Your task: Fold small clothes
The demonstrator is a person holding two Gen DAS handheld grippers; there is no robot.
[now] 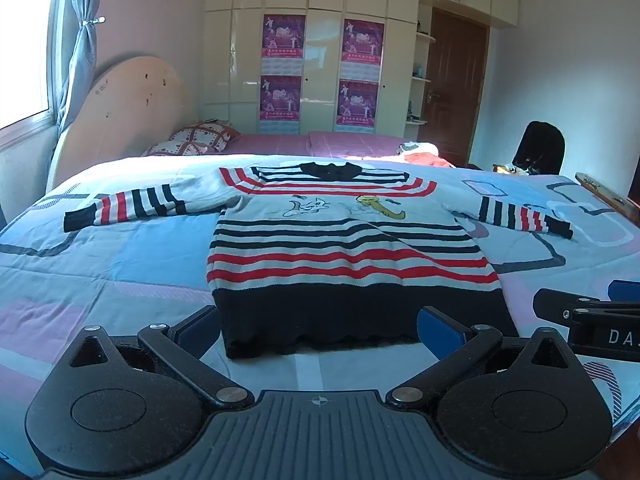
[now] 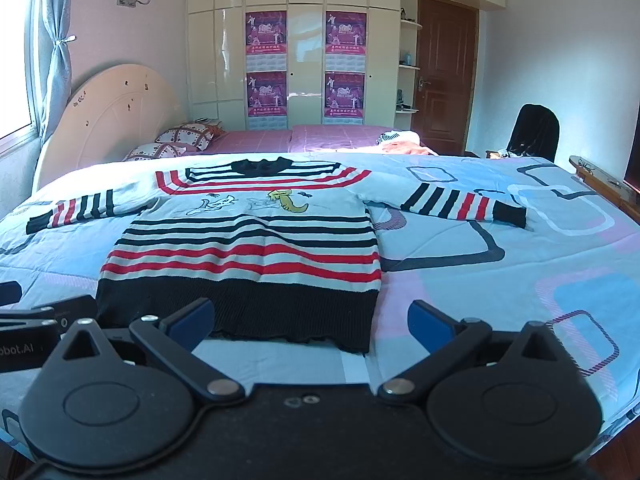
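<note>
I have both tools hovering low at the near edge of the bed, and neither one has hold of anything. My left gripper (image 1: 318,334) has its blue-padded fingers spread wide, and between them I see the black hem of the sweater (image 1: 344,240); the left pad (image 1: 196,330) sits just in front of the hem's near left corner, though I cannot tell whether it touches the cloth. My right gripper (image 2: 312,320) is spread just as wide, its fingers straddling the hem's right corner, with the right pad (image 2: 434,326) over bare quilt (image 2: 500,280) beside the garment. The sweater lies flat and face up on the light blue quilt with pink and grey shapes, collar pointing away from me toward the far side, both striped sleeves stretched out sideways. It has red and black stripes, a wide black band at the bottom and cartoon figures across the chest. From the left wrist view the other tool shows at the right edge, close alongside. Beyond the quilt I can see patterned pillows (image 1: 196,140) by a rounded headboard (image 1: 128,108), a cream wardrobe (image 1: 320,20) with purple posters (image 1: 282,36), and a brown door (image 1: 452,88).
</note>
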